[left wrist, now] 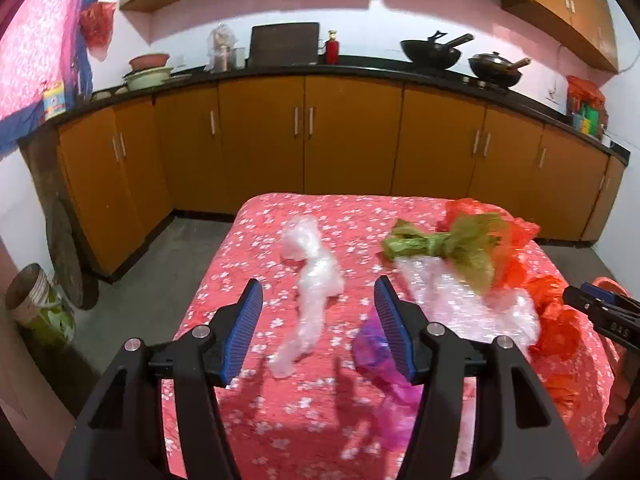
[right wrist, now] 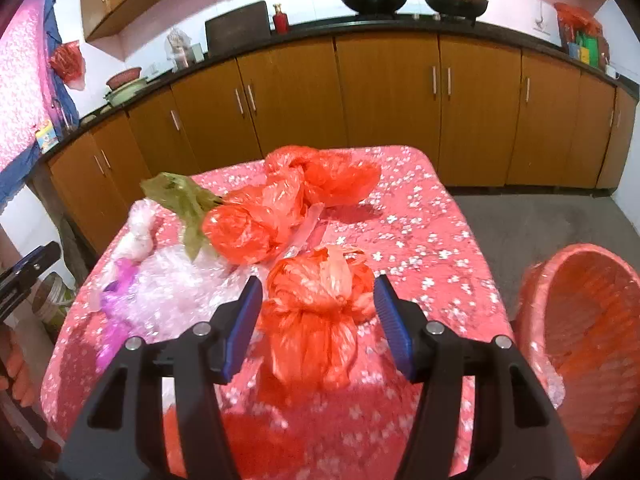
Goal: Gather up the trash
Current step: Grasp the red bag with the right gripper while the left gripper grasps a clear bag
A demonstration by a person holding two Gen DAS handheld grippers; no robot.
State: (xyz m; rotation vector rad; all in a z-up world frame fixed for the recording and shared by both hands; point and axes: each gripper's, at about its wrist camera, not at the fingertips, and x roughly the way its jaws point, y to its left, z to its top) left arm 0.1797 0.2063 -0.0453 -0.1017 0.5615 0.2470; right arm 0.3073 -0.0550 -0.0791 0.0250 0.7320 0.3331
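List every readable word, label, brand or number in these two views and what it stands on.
None reads with certainty.
Right gripper: pale embossed characters on its black body, blurred.
Blue and yellow packet on the counter's left end: print too small.
Green and yellow packets at the counter's right end: unreadable.

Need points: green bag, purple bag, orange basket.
green bag (left wrist: 448,242), left wrist view, on its twisted middle.
purple bag (left wrist: 376,354), left wrist view, on the crumpled body beside the tool's finger.
orange basket (right wrist: 592,320), right wrist view, on its inner wall.
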